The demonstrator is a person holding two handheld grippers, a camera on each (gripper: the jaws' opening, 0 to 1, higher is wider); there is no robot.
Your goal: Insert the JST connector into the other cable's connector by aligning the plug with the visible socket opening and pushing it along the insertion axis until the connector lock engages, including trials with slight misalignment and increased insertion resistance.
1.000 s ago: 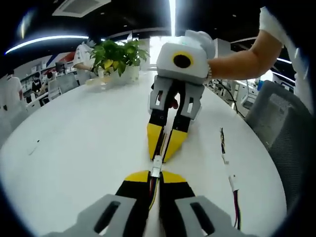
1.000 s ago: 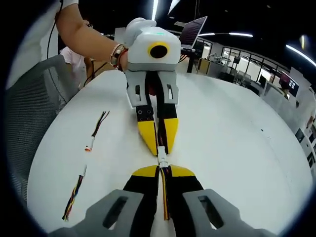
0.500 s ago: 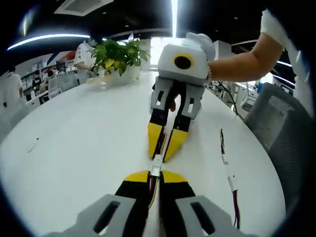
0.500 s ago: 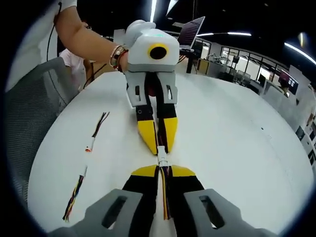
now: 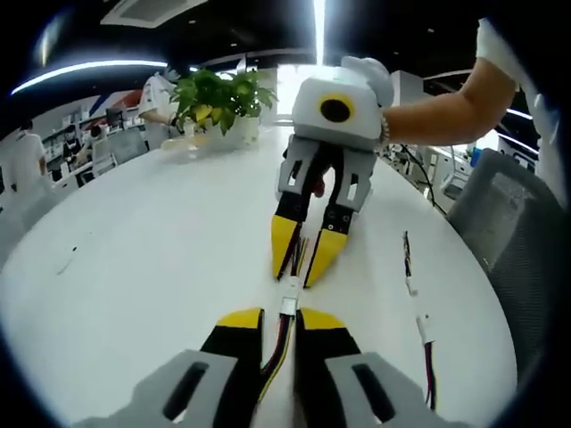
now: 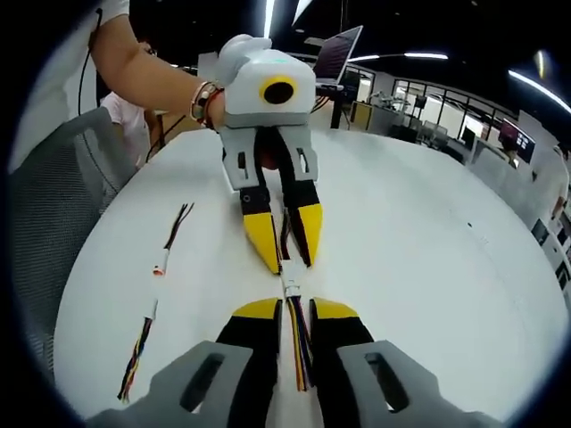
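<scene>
Grippers are facing tip to tip over the white table (image 5: pixel 134 241). I'm seeing the left gripper (image 5: pixel 276 318) with jaws parted, multicoloured wires running loose between them; I'm reading the right gripper (image 6: pixel 290 308) the same, spread around its cable. Mated JST connector (image 5: pixel 289 307) is lying on the table between the two sets of tips, touching neither that I can tell. Spare cables (image 6: pixel 159 294) are lying well apart by the mesh chair (image 6: pixel 53 223). Potted plant (image 5: pixel 217 98) is standing far left.
</scene>
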